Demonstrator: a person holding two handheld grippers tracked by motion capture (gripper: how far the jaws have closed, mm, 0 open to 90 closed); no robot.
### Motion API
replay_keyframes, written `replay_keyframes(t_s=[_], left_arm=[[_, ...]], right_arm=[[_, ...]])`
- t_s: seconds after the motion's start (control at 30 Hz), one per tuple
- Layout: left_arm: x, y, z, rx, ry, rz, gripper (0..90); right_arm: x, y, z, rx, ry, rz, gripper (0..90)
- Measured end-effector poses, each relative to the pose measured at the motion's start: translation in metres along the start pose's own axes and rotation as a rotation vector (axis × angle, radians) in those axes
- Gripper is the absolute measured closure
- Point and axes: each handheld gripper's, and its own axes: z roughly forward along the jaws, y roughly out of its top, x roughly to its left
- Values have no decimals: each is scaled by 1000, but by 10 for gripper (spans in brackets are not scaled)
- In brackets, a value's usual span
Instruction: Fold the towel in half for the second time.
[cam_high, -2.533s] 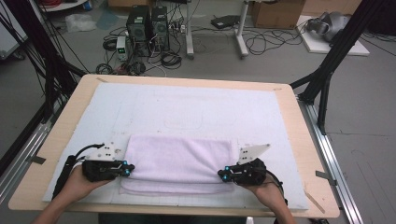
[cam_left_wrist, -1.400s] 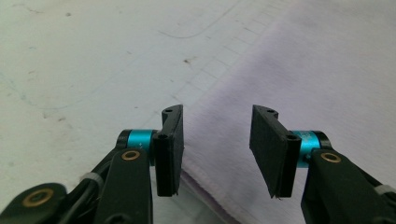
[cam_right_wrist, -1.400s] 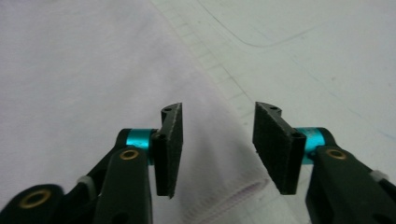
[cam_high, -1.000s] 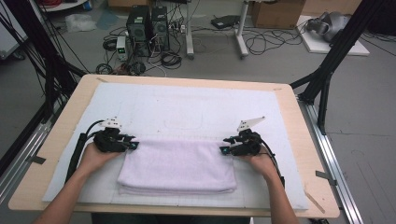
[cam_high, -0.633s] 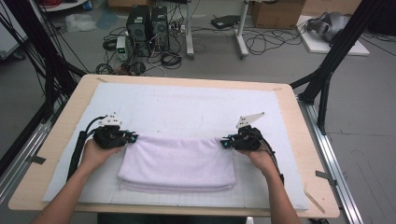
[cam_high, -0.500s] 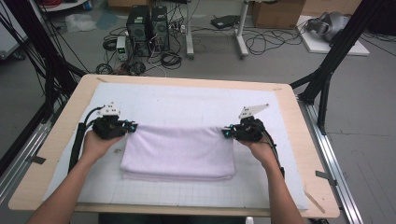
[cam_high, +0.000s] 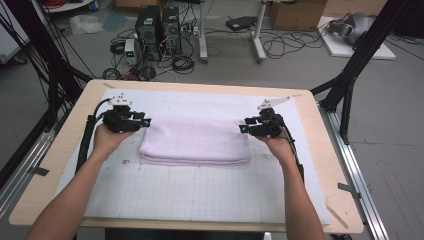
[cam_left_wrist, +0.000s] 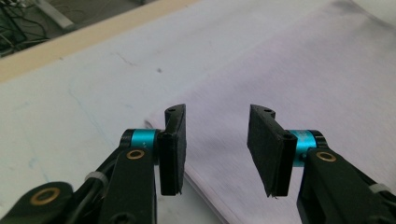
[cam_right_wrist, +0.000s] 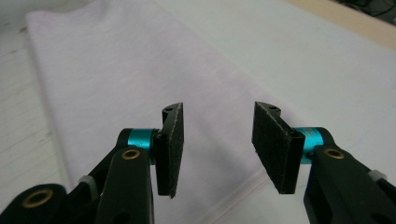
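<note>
Now, nearest the person: both forearms come in low over the white gridded mat covering the pale wooden bench, one hand per claw, set symmetrically bc the job needs both ends handled at once. Left claw sits just off the left end of the folded pale-lilac terry towel; right claw just off the right end. Jaws on both have just been opening and stand about halfway apart w/ nothing pinched: left claw shows cloth under the gap, not in it; same w/ right claw. Judging by that, the fold is laid down and the corners let go.

Towel lies flat mid-mat, layered edges stacked along its near side, long axis across the bench, so each end faces a claw.

Farther back: bare mat, then bench's far edge, then floor w/ two black computer towers and loose cables, well apart from the work.
</note>
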Motion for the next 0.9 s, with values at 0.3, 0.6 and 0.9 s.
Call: replay_keyframes(t_s=[0.3,0.6,0.9], left_arm=[[-25,-38,-6,18,-134,24,619],[-32,-60,-6,105,-187,51,660],[-35,-62,-5,104,-173,73,701]], right_arm=[[37,-20,-3,15,80,-68,557],[53,-49,3,87,148,-81,596],[51,-73,3,55,146,-14,698]])
